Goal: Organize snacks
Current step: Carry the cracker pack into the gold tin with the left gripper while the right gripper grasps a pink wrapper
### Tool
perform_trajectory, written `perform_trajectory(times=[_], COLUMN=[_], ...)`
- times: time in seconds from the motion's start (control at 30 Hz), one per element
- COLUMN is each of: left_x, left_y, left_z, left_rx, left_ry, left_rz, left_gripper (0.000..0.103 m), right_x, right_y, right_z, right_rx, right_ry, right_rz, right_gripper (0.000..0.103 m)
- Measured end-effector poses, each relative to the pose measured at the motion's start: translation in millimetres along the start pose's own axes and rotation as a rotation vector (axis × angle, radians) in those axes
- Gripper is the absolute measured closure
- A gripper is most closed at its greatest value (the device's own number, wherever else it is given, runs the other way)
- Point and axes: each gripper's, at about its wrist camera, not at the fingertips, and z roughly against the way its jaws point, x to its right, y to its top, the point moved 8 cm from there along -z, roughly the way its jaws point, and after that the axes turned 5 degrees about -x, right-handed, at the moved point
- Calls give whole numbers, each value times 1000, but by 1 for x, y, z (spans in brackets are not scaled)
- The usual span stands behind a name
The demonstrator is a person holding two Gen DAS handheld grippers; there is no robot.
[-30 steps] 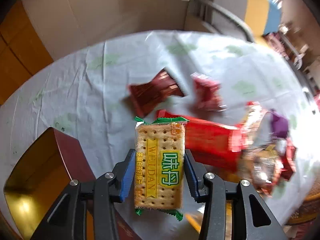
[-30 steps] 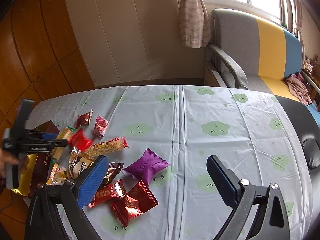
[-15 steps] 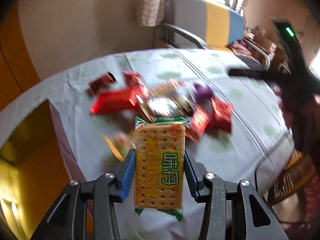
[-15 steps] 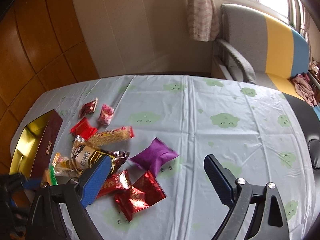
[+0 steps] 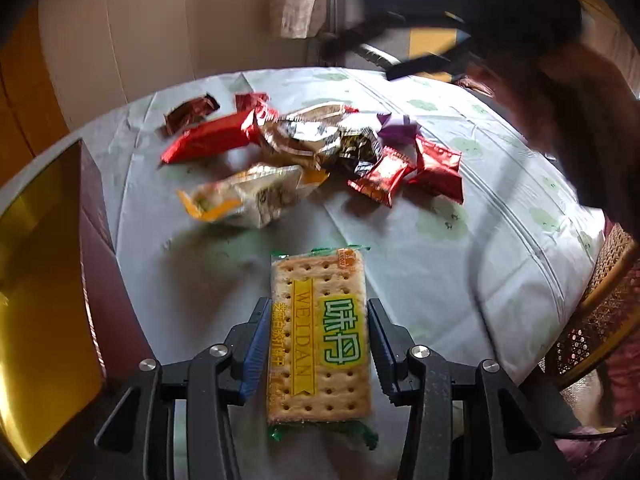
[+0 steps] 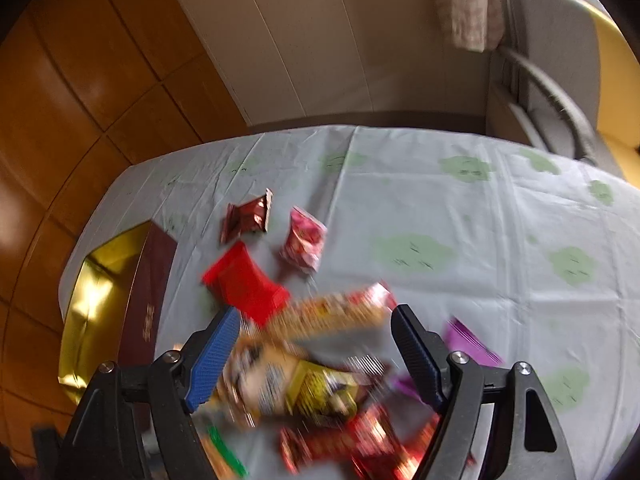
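My left gripper [image 5: 319,308] is shut on a clear pack of crackers [image 5: 320,336] with a green and yellow label, held above the pale tablecloth [image 5: 420,264]. Beyond it lies a heap of snack packs [image 5: 312,140]: a long red one [image 5: 212,136], a purple one [image 5: 396,126], and small red ones [image 5: 436,168]. My right gripper [image 6: 316,314] hangs low over that heap. Its jaws are closing, and blurred packs [image 6: 304,376] lie below and between them, with neither pad pressing on any. In the left wrist view the right gripper [image 5: 460,40] is a dark blur at the top right.
A maroon box with a gold lining [image 5: 40,280] [image 6: 96,292] stands open at the table's left edge. Loose packs [image 6: 244,280] [image 6: 304,240] [image 6: 246,218] lie beside it. A person's arm [image 5: 580,120] crosses the right side. A sofa [image 6: 552,60] stands behind the table, a wicker chair [image 5: 600,320] at the right.
My left gripper has swung with the crackers away from the heap to bare cloth beside the box. My right gripper has dropped onto the heap and its jaws have narrowed.
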Motion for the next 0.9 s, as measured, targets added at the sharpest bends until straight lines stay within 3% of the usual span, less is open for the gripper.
perform_trajectory(times=[0.27,0.3,0.33,0.37,0.4,0.43,0.7,0.9], left_x=[-5,-5,-5,-5,-5,-5,-4,-10], left_y=[-2,-2,-2,-3,-3,-3,-3,3], left_z=[-5,-6,-6,-6,-6,-7,-6,9], left_rx=[-1,-2,-1,0,0,0,7,36], left_ry=[-40,-42,-44,-46,-48,-50,-53,-71], left_rz=[15,13,12,11,11,11,22,66], left_gripper=[56,56,56,56,56,56,56,56], right_x=[-8,-8,-6,-3,-4,-6,-10,-4], right_y=[45,46,46,46,47,47,26,-27], right_z=[-81,-92,-97,-103,-101,-99,-13,30], right_rx=[-103,-119,-127,-129,-102,-95,37,27], right_ry=[-98,-118,-128,-158,-163,-144,-88,-37], right_rz=[-37,-36,-37,-38,-25,-21,41,82], right_gripper=[27,34,48,53,68,73,74,74])
